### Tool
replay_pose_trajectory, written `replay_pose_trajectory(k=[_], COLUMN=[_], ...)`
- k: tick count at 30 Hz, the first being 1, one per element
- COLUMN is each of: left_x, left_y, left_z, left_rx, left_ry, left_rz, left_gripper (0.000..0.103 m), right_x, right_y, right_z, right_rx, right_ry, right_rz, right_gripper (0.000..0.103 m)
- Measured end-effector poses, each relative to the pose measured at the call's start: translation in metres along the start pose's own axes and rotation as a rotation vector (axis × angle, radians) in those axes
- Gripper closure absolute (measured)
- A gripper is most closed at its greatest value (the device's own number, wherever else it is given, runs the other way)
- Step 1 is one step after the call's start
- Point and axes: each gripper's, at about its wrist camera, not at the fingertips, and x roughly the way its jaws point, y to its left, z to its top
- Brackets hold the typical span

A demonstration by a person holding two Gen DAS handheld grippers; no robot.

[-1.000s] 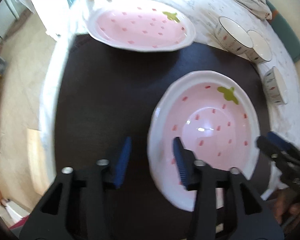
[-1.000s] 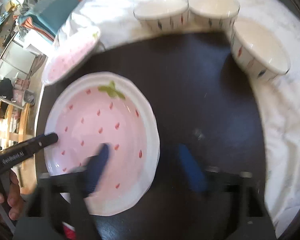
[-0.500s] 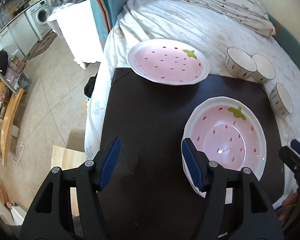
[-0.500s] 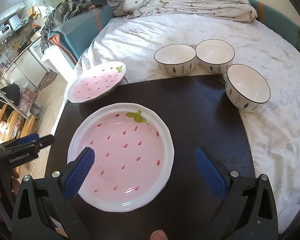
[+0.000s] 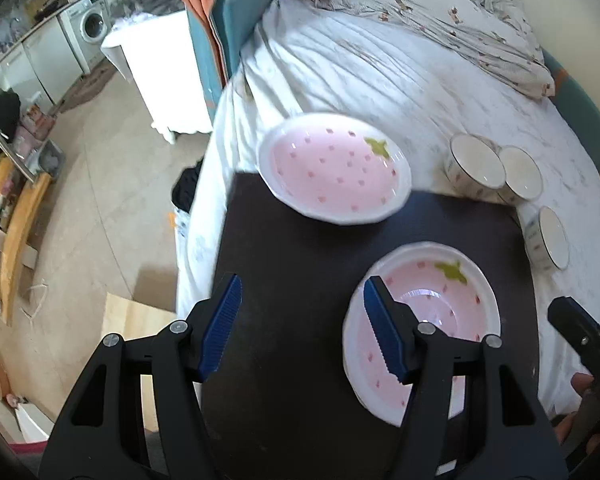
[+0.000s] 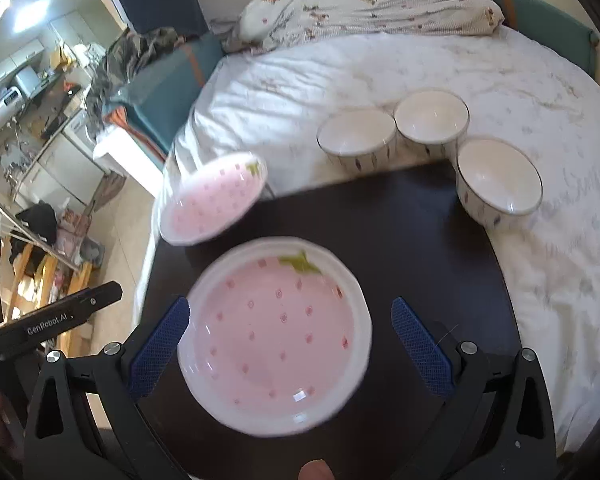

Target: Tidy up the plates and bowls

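A pink strawberry plate (image 5: 432, 312) (image 6: 276, 340) lies on the dark board (image 5: 300, 264) (image 6: 412, 248). A second strawberry plate (image 5: 336, 168) (image 6: 212, 200) rests tilted at the board's far left corner, partly on the bed. Three white bowls (image 5: 476, 164) (image 6: 356, 140) stand on the bed at the board's far right. My left gripper (image 5: 300, 320) is open and empty above the board, left of the near plate. My right gripper (image 6: 292, 340) is open and empty, its jaws astride the near plate from above.
The board lies on a bed with a white sheet (image 6: 420, 72) and a patterned duvet (image 5: 440, 12). The floor (image 5: 100, 200) drops off left of the bed, with a white cabinet (image 5: 164, 64) and a wooden rack (image 5: 16, 224) there.
Both grippers have risen and drawn back from the near plate and opened wide. The plates and bowls have stayed put.
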Motion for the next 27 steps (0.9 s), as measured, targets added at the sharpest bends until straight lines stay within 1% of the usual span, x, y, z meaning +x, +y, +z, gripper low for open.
replay_pose_trajectory(k=[3, 6, 9, 11, 13, 17, 20, 22, 23, 25, 27], left_x=[0.005, 0.014, 0.024, 0.029, 0.035, 0.046, 0.062, 0.072, 0.081, 0.094, 0.110], left_y=[0.009, 0.019, 0.030, 0.032, 0.032, 0.036, 0.049, 0.058, 0.064, 0.070, 0.075], left_z=[0.018, 0.037, 0.052, 0.056, 0.062, 0.072, 0.082, 0.086, 0.089, 0.094, 0.101], left_rx=[-0.019, -0.034, -0.066, -0.075, -0.069, -0.083, -0.135, -0.173, -0.203, -0.233, -0.266], left_ry=[0.005, 0.009, 0.009, 0.010, -0.007, -0.027, -0.023, -0.009, 0.008, 0.045, 0.093], left_rz=[0.018, 0.047, 0.053, 0.045, 0.058, 0.073, 0.078, 0.068, 0.040, 0.011, -0.038], left_gripper=[0.043, 0.043, 0.043, 0.043, 0.043, 0.043, 0.043, 0.043, 0.043, 0.043, 0.043], right_x=[0.008, 0.017, 0.030, 0.036, 0.038, 0.042, 0.051, 0.057, 0.059, 0.070, 0.086], right_y=[0.004, 0.007, 0.007, 0.008, 0.013, 0.026, 0.032, 0.034, 0.034, 0.033, 0.032], right_z=[0.018, 0.036, 0.053, 0.062, 0.072, 0.092, 0.105, 0.111, 0.113, 0.117, 0.122], right_rx=[0.010, -0.010, -0.020, -0.020, -0.038, -0.085, -0.102, -0.109, -0.106, -0.091, -0.071], right_ry=[0.024, 0.024, 0.032, 0.029, 0.021, -0.010, -0.023, -0.042, -0.047, -0.028, 0.002], right_rz=[0.012, -0.018, -0.035, -0.015, 0.003, -0.006, -0.012, -0.031, -0.034, -0.031, -0.035], right_gripper=[0.000, 0.000, 0.000, 0.000, 0.000, 0.000, 0.000, 0.000, 0.000, 0.000, 0.000])
